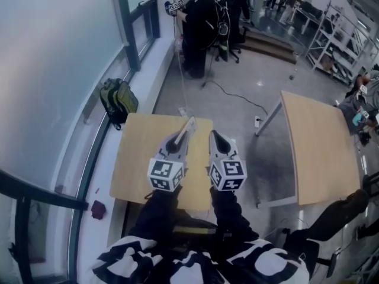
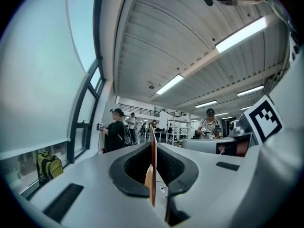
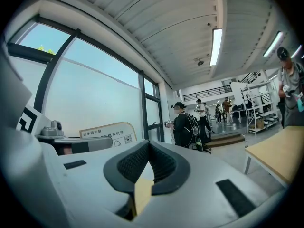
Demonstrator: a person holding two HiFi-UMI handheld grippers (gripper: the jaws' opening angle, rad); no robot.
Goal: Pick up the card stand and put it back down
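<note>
Grips the card stand (image 1: 188, 127) edge-on in the left claw (image 1: 177, 138), above the bench (image 1: 136, 158) near its far edge, with the right claw (image 1: 214, 136) clenched empty just beside and open floor (image 1: 237, 120) beyond.

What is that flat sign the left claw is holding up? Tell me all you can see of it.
The thin, pale card stand is a flat panel with a rounded top corner, dark printed characters and a small square code; it looks like stiff plastic. Edge-on it is a slim strip with a reddish edge. It stands upright in the air above the light wooden table, its lower part clamped in the shut left claw.
</note>
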